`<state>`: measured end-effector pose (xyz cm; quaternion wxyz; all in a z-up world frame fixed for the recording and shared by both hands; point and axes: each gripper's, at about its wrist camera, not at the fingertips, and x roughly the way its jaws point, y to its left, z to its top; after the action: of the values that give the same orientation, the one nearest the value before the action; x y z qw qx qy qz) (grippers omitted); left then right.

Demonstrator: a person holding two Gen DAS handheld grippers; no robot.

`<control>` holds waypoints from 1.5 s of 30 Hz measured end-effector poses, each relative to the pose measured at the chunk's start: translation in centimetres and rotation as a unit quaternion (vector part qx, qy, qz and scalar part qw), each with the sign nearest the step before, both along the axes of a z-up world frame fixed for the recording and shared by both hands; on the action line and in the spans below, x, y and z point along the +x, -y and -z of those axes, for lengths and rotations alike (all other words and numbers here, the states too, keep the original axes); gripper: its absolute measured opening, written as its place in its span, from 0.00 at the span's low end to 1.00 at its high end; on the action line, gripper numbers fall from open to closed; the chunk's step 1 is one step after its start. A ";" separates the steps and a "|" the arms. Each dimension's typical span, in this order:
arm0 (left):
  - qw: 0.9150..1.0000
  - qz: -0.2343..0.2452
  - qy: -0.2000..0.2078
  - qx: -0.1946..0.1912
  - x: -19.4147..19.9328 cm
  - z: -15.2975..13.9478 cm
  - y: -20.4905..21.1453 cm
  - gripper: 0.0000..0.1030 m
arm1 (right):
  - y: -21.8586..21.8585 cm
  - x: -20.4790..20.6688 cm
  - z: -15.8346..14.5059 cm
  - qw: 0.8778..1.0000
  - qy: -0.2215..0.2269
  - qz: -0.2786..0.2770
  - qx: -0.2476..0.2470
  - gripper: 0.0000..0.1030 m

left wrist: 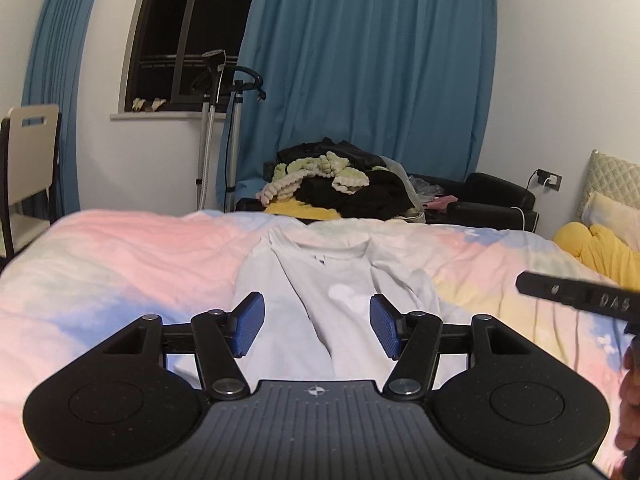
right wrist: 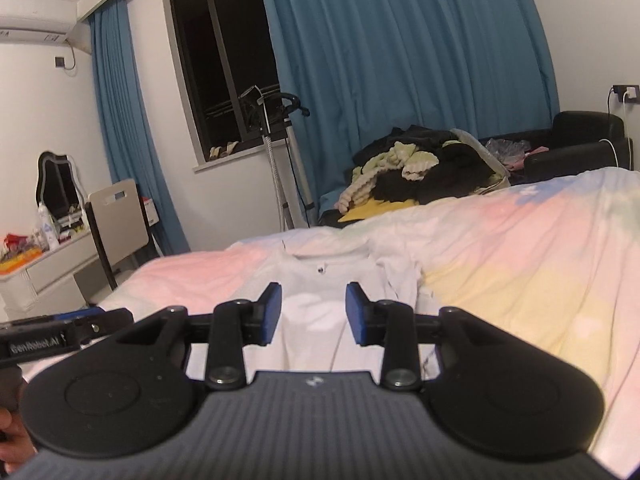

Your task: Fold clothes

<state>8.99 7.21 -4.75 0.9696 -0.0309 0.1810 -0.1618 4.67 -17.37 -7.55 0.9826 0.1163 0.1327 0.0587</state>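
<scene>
Blue curtains point(left wrist: 360, 80) and a dark window point(left wrist: 180, 32) back a bed point(left wrist: 100, 264) covered in a pastel pink, blue and yellow duvet. Over that duvet the left hand-held gripper point(left wrist: 317, 325) hangs released, its blue pads point(left wrist: 250, 322) spread wide with nothing between them. Directly beyond them a white T-shirt point(left wrist: 320, 276) lies on the bed, collar toward the far edge, its cloth rumpled and one sleeve bunched on the right side. The right hand-held gripper point(right wrist: 314, 314) is likewise unclenched above the near end of the same white T-shirt point(right wrist: 320, 280), pads apart and empty. Each hand-held gripper shows at the edge of the other's view. Past the bed, a pile of dark and pale green clothes point(left wrist: 340, 184) sits heaped beside a black armchair point(left wrist: 496, 196). A yellow cushion point(left wrist: 596, 248) lies near the headboard.
</scene>
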 end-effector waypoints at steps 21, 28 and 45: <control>0.999 -0.016 -0.032 0.028 2.1 4.0 -0.5 0.75 | 0.9 2.6 2.7 0.998 -0.037 0.006 0.045 0.86; 0.996 -0.004 -0.080 0.027 4.7 5.7 -0.1 0.75 | 2.2 3.9 3.8 0.995 -0.064 0.024 0.079 0.90; 0.947 -0.178 -0.208 -0.166 13.2 9.4 -10.5 0.70 | 3.0 5.3 5.1 0.988 -0.091 0.020 0.119 0.90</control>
<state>22.19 17.71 -14.13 0.9044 -0.2563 0.3410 -0.0043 9.99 -20.39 -12.70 0.9464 0.2399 0.2116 0.0440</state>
